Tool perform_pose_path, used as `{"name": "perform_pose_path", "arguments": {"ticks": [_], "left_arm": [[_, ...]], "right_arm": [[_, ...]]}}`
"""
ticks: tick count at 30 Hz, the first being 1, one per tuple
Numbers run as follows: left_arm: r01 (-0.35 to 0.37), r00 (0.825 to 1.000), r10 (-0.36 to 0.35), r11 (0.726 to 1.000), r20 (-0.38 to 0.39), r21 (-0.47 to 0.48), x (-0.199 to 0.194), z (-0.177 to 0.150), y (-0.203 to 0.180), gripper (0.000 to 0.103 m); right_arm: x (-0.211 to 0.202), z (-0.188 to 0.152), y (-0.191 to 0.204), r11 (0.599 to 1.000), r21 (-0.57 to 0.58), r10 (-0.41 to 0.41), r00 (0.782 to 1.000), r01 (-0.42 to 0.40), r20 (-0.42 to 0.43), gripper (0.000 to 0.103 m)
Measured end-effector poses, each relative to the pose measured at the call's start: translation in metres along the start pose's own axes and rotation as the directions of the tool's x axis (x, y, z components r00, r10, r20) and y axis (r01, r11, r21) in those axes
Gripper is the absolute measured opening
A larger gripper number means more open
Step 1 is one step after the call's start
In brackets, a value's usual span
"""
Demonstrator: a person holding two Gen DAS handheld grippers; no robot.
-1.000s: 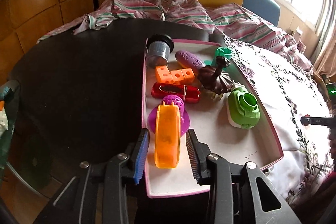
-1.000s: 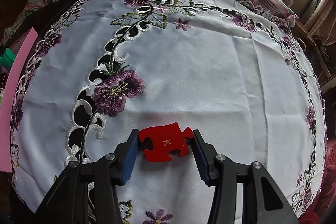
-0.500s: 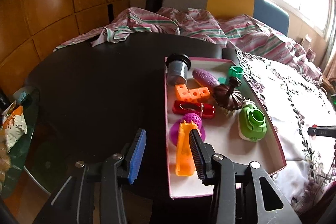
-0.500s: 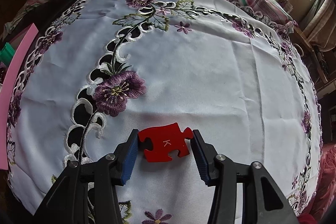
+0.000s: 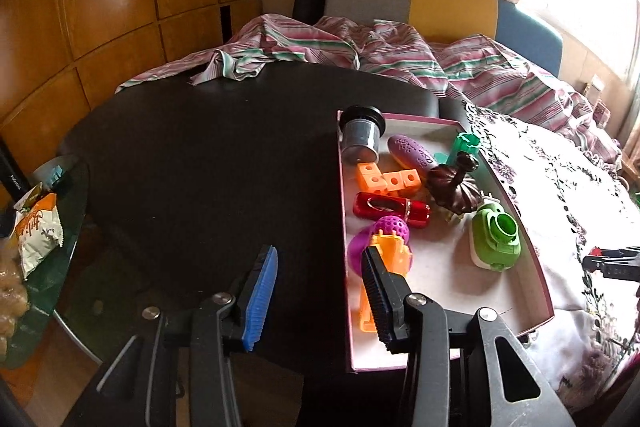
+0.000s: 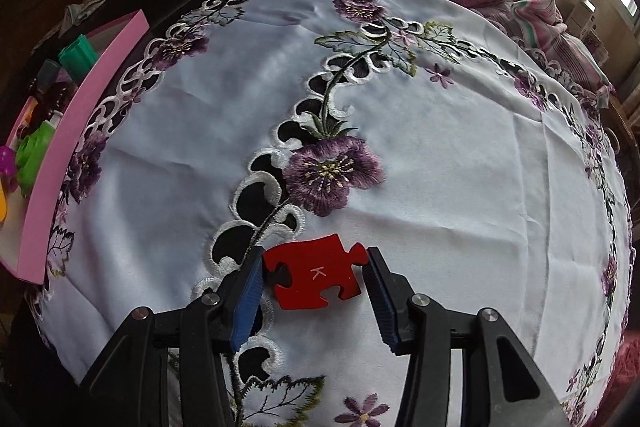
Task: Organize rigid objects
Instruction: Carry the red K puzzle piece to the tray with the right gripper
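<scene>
My left gripper (image 5: 316, 301) and right gripper (image 6: 314, 301) look alike: black angular plastic arms, silver round screws, and ribbed blue pads (image 5: 262, 297) lining each finger

A striped blanket (image 5: 400, 55) lies behind the embroidered tablecloth (image 6: 440, 167).

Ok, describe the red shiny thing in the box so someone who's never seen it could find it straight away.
Start at the pink-walled box on the dark table, beside the embroidered cloth. Midway along its left wall, just below the orange cubes and above the purple ball, lies the glossy red piece. It alone is metallic red, with an oval cut-out.
</scene>
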State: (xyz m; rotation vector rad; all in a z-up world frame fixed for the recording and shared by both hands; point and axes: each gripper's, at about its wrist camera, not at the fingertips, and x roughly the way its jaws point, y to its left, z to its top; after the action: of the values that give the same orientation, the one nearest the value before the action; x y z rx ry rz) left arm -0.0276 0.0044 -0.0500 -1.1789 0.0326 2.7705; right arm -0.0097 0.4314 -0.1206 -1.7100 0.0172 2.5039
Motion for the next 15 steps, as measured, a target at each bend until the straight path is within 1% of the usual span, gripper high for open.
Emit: {"name": "perform_pose_path", "arguments": {"ticks": [2,6,11,15], "left_arm": [[-0.008,1.000,0.008,1.000,0.007,-0.002,-0.002,0.001,0.002,0.045],[-0.030,0.999,0.030,1.000,0.042,0.002,-0.009,0.004,0.005,0.047],[-0.040,0.997,0.039,0.999,0.059,0.003,-0.014,0.004,0.008,0.048],[-0.042,0.998,0.042,0.999,0.057,-0.001,-0.014,0.003,0.009,0.048]], "right_arm": [[-0.002,0.000,0.000,1.000,0.008,-0.004,1.000,0.004,-0.001,0.049],[-0.008,0.002,0.014,1.000,-0.007,0.027,1.000,-0.027,0.009,0.049],[-0.022,0.006,0.049,0.996,-0.058,0.077,0.996,-0.074,0.049,0.049],[-0.038,0.012,0.083,0.984,-0.105,0.152,0.984,-0.141,0.094,0.049]]}}
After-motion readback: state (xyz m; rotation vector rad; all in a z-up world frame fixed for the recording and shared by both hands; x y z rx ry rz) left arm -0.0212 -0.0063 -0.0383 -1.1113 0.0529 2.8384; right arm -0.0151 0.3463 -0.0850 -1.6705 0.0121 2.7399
